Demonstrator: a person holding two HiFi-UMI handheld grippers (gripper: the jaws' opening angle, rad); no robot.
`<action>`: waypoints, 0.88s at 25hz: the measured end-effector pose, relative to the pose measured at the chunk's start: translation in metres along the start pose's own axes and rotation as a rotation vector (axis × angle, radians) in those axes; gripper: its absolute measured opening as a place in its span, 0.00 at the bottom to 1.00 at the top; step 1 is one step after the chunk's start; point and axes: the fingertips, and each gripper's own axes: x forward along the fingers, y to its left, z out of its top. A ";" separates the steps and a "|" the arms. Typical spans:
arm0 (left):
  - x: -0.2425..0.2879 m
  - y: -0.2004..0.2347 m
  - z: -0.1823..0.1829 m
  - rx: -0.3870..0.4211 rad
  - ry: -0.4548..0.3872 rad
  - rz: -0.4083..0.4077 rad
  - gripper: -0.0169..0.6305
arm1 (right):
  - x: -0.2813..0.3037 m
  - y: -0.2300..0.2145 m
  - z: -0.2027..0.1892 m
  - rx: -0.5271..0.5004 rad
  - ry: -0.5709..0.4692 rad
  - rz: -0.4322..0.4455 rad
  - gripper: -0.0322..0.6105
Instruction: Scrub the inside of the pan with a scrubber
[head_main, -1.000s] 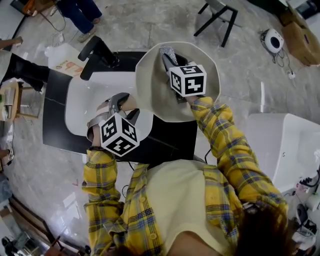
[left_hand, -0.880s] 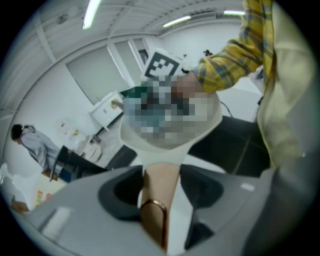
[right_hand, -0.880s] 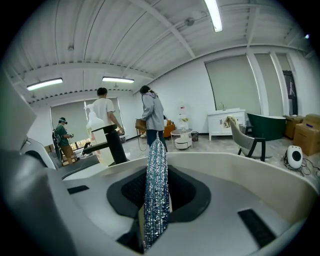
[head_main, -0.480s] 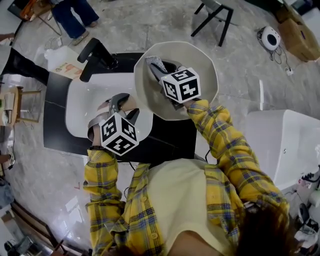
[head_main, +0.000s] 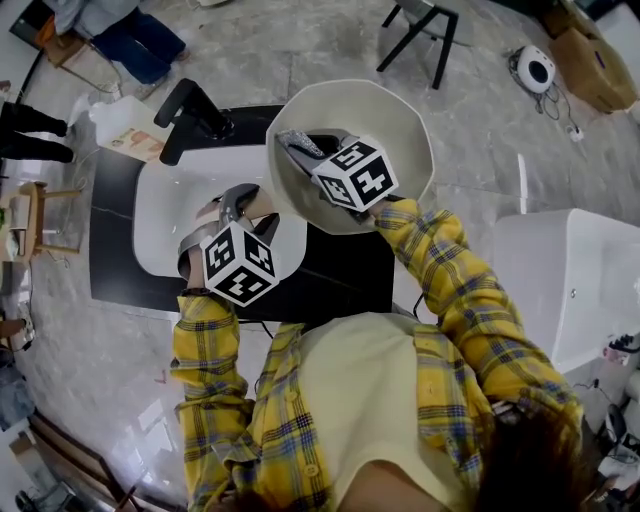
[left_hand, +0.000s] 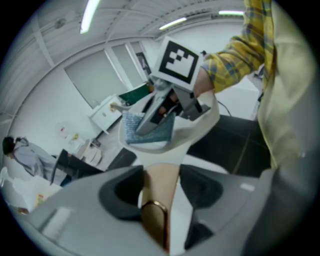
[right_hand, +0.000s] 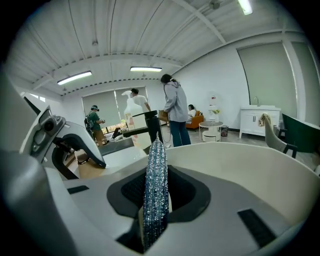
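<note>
A cream pan (head_main: 385, 115) is held tilted over the sink, its pale wooden handle (left_hand: 159, 200) clamped between the jaws of my left gripper (head_main: 243, 203). In the left gripper view the handle runs from the left gripper (left_hand: 160, 187) up to the pan (left_hand: 202, 125). My right gripper (head_main: 305, 150) reaches inside the pan, shut on a blue-silver glittery scrubber (head_main: 293, 141). The scrubber (right_hand: 156, 195) stands edge-on between the right gripper's (right_hand: 156, 192) pads, against the pan's inner wall (right_hand: 250, 165). From the left gripper view the scrubber (left_hand: 149, 131) lies flat on the pan's inside.
A white sink basin (head_main: 160, 210) sits in a black counter (head_main: 340, 275) with a black faucet (head_main: 195, 105) behind it. A white bottle (head_main: 125, 125) stands at the back left. A white tub (head_main: 570, 290) is at the right. People stand in the background (right_hand: 175, 107).
My right gripper has swept the scrubber leftward across the inside of the pan. The left gripper keeps hold of the handle, almost still.
</note>
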 end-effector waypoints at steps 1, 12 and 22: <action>0.000 0.000 0.000 0.000 -0.001 -0.001 0.39 | -0.001 0.002 -0.001 -0.009 0.008 0.007 0.18; 0.000 0.000 0.001 0.000 -0.024 -0.010 0.39 | -0.012 0.027 -0.011 -0.136 0.109 0.122 0.18; 0.000 0.000 0.002 0.001 -0.035 -0.021 0.39 | -0.024 0.044 -0.026 -0.274 0.245 0.258 0.18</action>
